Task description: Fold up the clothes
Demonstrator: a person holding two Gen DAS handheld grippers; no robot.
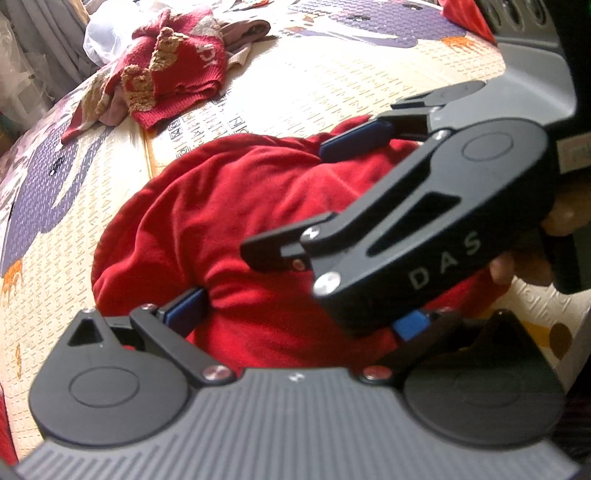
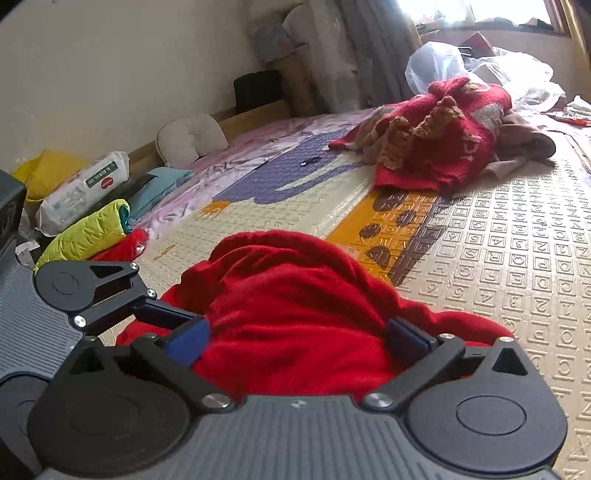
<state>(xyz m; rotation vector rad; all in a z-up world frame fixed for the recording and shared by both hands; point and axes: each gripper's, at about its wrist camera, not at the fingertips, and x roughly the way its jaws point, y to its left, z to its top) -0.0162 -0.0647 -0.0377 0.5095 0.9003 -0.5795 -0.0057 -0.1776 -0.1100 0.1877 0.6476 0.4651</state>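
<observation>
**Both grippers wide open over the red garment**

The red garment [image 2: 288, 306] lies bunched on the play mat [image 2: 517, 258]. The right gripper [image 2: 295, 336] is spread wide, cloth bulging between its pads, not pinched. The left gripper [image 1: 299, 314] also stands wide; its right pad is partly hidden.

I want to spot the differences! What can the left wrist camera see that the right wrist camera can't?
Only the left wrist view shows a person's fingertips holding the right gripper.

Only the right wrist view shows the yellow puffy jacket, the white pillow and the window.

Both show the plain red garment between wide-open fingers, the red knitted sweater farther off, and the patterned play mat.
</observation>
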